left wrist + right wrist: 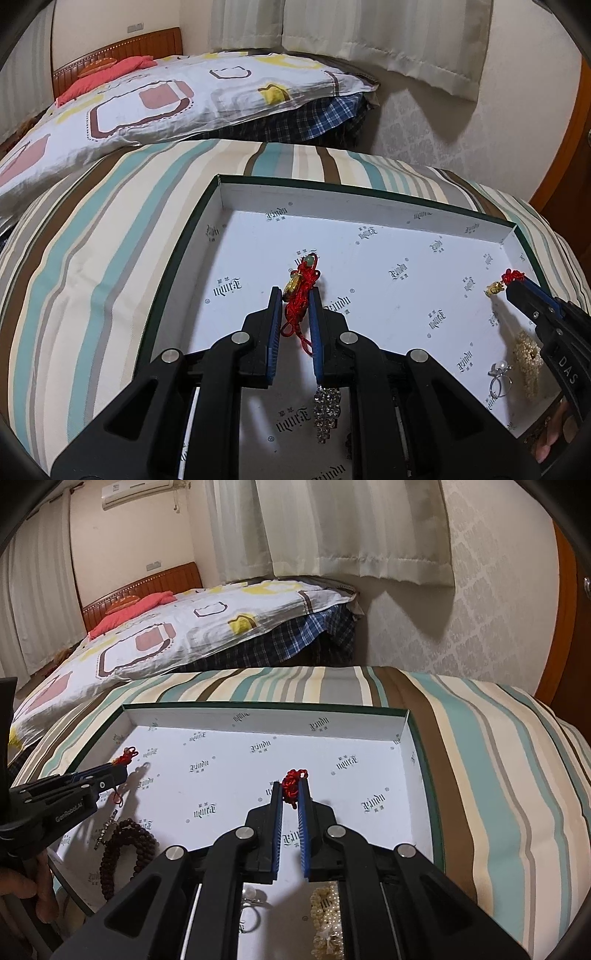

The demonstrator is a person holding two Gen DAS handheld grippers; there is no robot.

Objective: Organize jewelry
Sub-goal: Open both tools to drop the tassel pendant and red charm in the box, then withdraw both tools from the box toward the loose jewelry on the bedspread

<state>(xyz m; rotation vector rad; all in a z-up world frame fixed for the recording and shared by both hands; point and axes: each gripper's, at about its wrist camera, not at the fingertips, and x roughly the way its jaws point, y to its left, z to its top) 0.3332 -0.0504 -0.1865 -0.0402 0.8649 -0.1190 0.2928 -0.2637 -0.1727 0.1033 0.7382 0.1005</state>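
Left wrist view: our left gripper (293, 304) fingers pinch the red-cord gold charm (298, 291), its long axis running along them; our right gripper (290, 794) pinches another red knotted charm (291, 784) above the box lid (424, 760).

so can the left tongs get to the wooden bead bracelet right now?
Probably not yet: the left tongs are shut on a red knotted charm. The bead bracelet lies uncovered in the box, close beneath them.
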